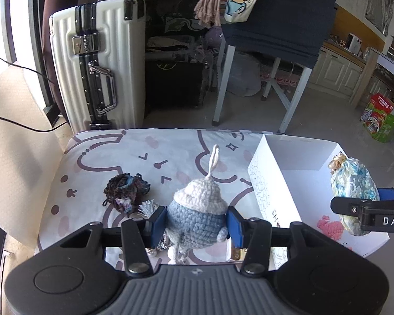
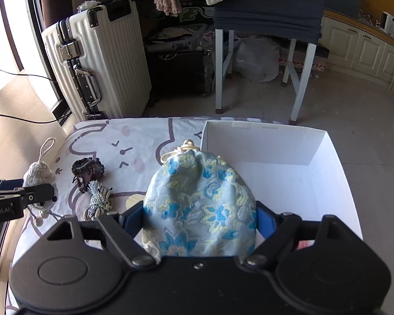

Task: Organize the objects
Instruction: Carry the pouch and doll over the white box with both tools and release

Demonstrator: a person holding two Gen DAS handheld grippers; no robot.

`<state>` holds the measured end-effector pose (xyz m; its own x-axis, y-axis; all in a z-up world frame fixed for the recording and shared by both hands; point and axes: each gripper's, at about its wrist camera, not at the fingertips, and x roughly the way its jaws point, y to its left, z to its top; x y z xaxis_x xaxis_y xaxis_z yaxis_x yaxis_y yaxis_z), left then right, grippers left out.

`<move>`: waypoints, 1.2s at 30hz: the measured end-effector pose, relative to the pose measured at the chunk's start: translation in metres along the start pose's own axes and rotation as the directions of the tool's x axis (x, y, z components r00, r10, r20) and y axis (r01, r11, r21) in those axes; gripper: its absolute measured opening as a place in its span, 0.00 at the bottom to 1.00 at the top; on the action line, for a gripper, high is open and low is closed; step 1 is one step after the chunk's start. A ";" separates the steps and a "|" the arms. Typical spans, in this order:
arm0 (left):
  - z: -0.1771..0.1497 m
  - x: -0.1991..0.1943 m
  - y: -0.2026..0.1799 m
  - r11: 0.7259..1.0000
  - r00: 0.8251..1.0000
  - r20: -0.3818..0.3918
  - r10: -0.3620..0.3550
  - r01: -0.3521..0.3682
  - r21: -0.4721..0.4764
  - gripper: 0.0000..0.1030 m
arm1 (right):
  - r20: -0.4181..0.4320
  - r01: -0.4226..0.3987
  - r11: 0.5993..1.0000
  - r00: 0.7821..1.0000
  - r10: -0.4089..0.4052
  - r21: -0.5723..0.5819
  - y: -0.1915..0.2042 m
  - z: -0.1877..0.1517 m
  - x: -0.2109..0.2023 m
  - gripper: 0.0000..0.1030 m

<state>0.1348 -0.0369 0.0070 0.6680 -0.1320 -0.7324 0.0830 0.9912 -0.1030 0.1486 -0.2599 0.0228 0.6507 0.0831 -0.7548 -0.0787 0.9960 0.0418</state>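
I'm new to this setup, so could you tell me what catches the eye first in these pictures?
The right gripper holds a blue flowered pouch over the white box. The left gripper clamps a blue and white crochet doll above the cartoon-print cloth, beside a dark yarn clump.

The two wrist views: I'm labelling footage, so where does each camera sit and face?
Left wrist: on the left gripper, looking down past its held crochet doll at the cushion.
Right wrist: on the right gripper, looking over its brocade pouch into the white box.
Shared: suitcase, box, each other's gripper.
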 end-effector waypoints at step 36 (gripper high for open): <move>-0.008 0.076 -0.190 0.942 0.955 -0.153 -0.254 0.280 0.186 0.48 | -0.151 0.118 0.982 0.984 -0.095 0.146 -0.154 -0.020 0.041 0.83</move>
<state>0.1639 -0.2358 -0.0341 0.5039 -0.3794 -0.7760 0.4029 0.8979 -0.1773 0.1723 -0.4101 -0.0280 0.5334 -0.0182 -0.8457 0.1093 0.9929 0.0476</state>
